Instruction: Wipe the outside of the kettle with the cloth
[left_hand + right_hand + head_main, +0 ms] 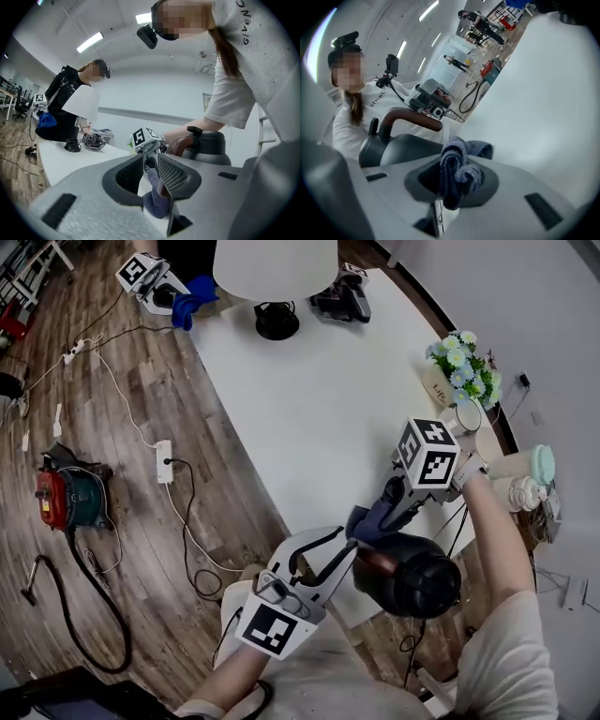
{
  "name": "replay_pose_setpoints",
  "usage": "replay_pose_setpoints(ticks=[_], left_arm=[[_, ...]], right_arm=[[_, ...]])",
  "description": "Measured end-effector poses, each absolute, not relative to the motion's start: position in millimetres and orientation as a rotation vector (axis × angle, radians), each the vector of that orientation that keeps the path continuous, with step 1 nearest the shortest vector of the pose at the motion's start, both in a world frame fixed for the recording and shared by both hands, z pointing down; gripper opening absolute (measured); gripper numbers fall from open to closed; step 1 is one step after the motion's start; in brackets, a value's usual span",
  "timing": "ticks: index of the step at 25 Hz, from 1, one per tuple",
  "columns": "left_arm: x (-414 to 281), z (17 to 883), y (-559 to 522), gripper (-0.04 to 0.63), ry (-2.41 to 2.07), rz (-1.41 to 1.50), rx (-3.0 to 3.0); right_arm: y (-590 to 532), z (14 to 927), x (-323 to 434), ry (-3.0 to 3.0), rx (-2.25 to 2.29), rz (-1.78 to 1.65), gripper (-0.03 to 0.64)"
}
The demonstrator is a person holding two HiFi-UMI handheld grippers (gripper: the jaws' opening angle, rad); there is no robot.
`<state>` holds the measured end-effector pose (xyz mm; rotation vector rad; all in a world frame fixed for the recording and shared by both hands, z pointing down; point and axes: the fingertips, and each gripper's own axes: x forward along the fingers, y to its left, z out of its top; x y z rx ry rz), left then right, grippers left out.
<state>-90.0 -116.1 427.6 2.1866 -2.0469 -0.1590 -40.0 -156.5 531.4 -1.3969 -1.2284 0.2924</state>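
Observation:
The dark kettle point(419, 584) stands at the near edge of the white table point(309, 399), its brown handle point(377, 560) pointing left. My left gripper point(348, 553) reaches in from below and is shut on the end of that handle point(162, 186). A bunched blue cloth point(362, 524) is clamped in my right gripper point(380, 516), which comes down from the upper right. The cloth rests against the kettle's upper side by the handle. In the right gripper view the cloth point(481, 149) fills the jaws, with the kettle point(393, 147) just behind it.
A lamp point(277, 321) with a white shade, a black device point(342, 298), a flower pot point(463, 362) and a mug point(467, 415) stand on the table. Another person's gripper point(150, 277) holds a blue cloth at the far edge. Cables, a power strip point(164, 461) and a red vacuum point(66, 498) lie on the floor at left.

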Motion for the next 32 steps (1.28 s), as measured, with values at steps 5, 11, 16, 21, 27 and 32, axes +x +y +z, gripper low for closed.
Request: replay_pose_setpoints(ticks=[5,11,16,21,27,32], left_arm=[[-95.0,430.6,-117.0,0.106,-2.038,-0.152,2.191],[-103.8,422.4,-110.5,0.106,-2.034,-0.222,2.167],[-107.5,413.2,-108.4,0.106,-2.044,-0.226,2.186],[-105.0,416.4,-102.5,0.106,-2.026,-0.204,2.198],[-114.0,431.6,-88.2,0.106,-2.062,-0.178,2.129],[-120.2,438.6,-78.9,0.106,-2.087,-0.187,2.093]], right_arm=[[-186.3,533.7,-73.4,-1.517,-1.249,0.027,0.063],[-176.5,404.1,-66.0,-1.556,-1.388,-0.049,0.062],[-161.5,378.6,-30.8,-1.288,-1.43,-0.092,0.062],[-149.7,437.5,-40.4,-1.129,-1.408,-0.048,0.061],[-129.8,503.7,-43.2,-0.857,-1.424,0.055,0.061],[-119.6,529.3,-42.8,-0.87,-1.44,0.09,0.061]])
